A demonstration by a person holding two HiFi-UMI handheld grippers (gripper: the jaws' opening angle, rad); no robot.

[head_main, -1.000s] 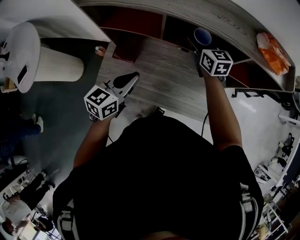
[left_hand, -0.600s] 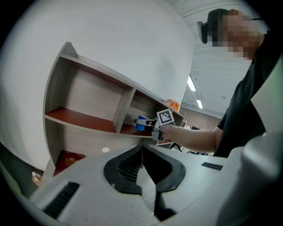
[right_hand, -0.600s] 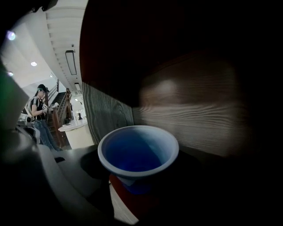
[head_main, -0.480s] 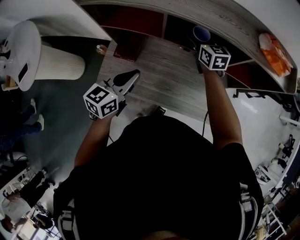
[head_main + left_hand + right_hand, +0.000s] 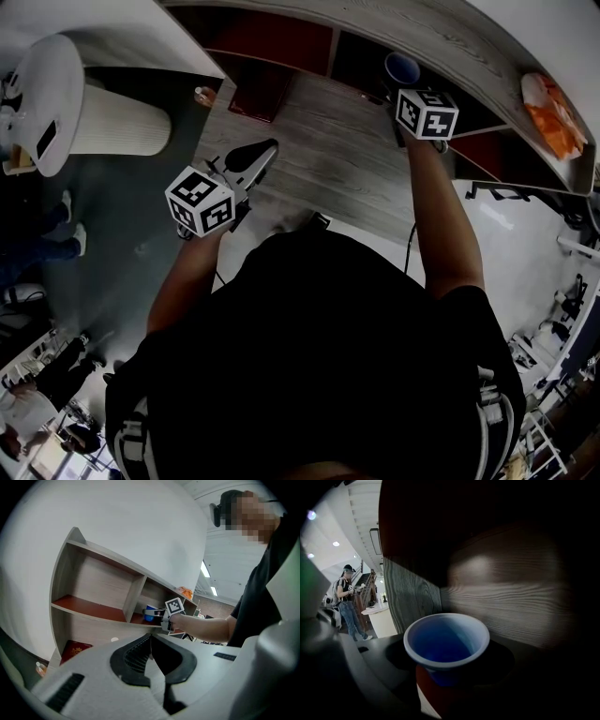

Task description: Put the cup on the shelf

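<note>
A blue cup with a white rim [image 5: 446,641] stands upright between the jaws of my right gripper [image 5: 445,679], which is shut on its lower part. Cup and gripper are inside a compartment of the grey wood shelf [image 5: 511,597], just above its red board. From the head view the cup [image 5: 402,66] shows at the shelf's [image 5: 450,37] opening, ahead of the right gripper [image 5: 399,86]. The left gripper view shows the cup [image 5: 149,613] in the middle compartment. My left gripper [image 5: 255,157] hangs lower left, away from the shelf, shut [image 5: 150,636] and holding nothing.
An orange bag [image 5: 553,103] lies on top of the shelf at the right. A red booklet [image 5: 75,649] sits in the lower compartment, and a small bottle [image 5: 199,96] stands near the shelf's left end. A white pedestal table [image 5: 56,103] stands left. People [image 5: 37,244] are farther left.
My right gripper has carried the cup a little farther up and into the shelf compartment. The left gripper has hardly moved.
</note>
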